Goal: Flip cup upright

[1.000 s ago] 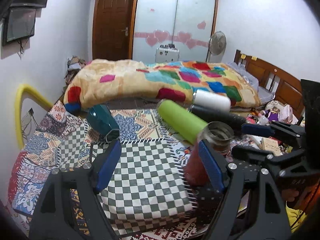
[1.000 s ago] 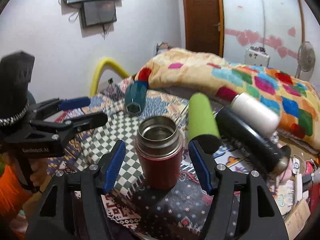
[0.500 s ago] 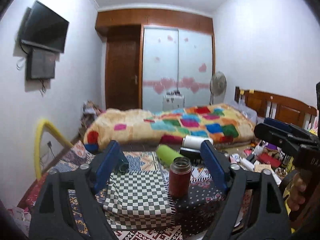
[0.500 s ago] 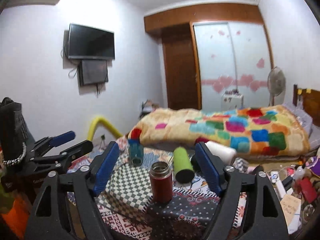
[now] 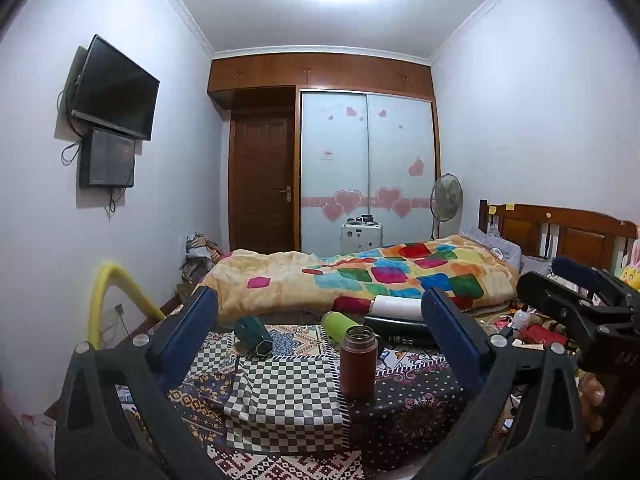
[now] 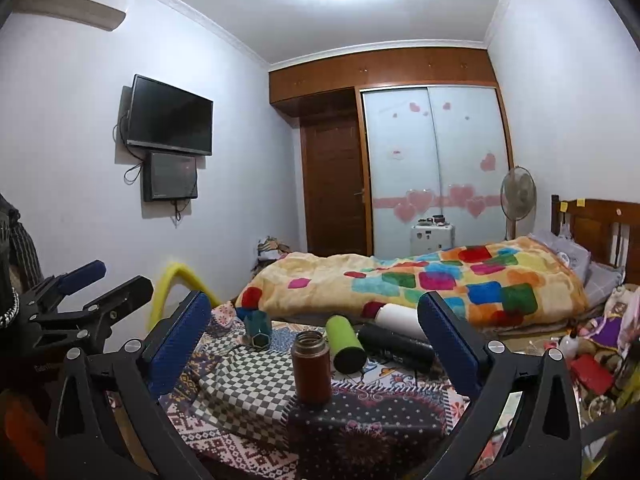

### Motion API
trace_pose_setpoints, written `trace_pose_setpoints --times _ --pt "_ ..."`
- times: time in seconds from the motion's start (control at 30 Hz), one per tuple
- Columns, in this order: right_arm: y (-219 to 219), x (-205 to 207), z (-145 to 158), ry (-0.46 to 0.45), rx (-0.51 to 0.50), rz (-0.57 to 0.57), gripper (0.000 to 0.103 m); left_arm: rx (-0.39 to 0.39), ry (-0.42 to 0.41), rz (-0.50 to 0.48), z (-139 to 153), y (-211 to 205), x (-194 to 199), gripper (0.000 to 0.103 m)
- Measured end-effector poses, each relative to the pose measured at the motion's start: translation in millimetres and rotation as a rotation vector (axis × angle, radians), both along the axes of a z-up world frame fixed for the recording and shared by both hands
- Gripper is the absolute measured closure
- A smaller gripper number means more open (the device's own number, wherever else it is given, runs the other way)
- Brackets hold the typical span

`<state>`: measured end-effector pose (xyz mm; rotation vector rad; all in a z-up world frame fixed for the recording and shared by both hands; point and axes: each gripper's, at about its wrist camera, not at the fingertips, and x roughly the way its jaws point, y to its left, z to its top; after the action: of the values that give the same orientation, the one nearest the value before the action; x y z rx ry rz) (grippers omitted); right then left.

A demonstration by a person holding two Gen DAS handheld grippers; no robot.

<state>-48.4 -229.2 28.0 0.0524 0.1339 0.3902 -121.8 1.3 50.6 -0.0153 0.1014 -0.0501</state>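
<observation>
A dark red flask cup (image 5: 358, 362) stands upright with its mouth open on the patterned cloth (image 5: 280, 396); it also shows in the right wrist view (image 6: 311, 366). My left gripper (image 5: 320, 340) is open and empty, held back from the cup. My right gripper (image 6: 314, 344) is open and empty, also held back. A teal cup (image 5: 253, 336) lies on its side at the back left, also in the right wrist view (image 6: 258, 327).
A green bottle (image 6: 345, 343), a black bottle (image 6: 394, 347) and a white bottle (image 6: 400, 316) lie on their sides behind the cup. A bed with a colourful blanket (image 5: 360, 276) is behind. Clutter (image 6: 592, 364) lies at the right.
Both grippers have pulled back and up from the red cup, which stays upright on the cloth. The view now takes in the whole room.
</observation>
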Motion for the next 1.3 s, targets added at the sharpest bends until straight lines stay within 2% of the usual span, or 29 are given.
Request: trace_pose_setpoints --times 0.27,1.3 --pt "-9 0 -5 0.014 0.012 -0.026 0.0 -0.017 0.008 0.004 -2 4 0 0.0" --pt "-7 -3 -6 0.019 0.001 -0.008 0.0 0.003 0.009 0.014 -8 -5 3 0.0"
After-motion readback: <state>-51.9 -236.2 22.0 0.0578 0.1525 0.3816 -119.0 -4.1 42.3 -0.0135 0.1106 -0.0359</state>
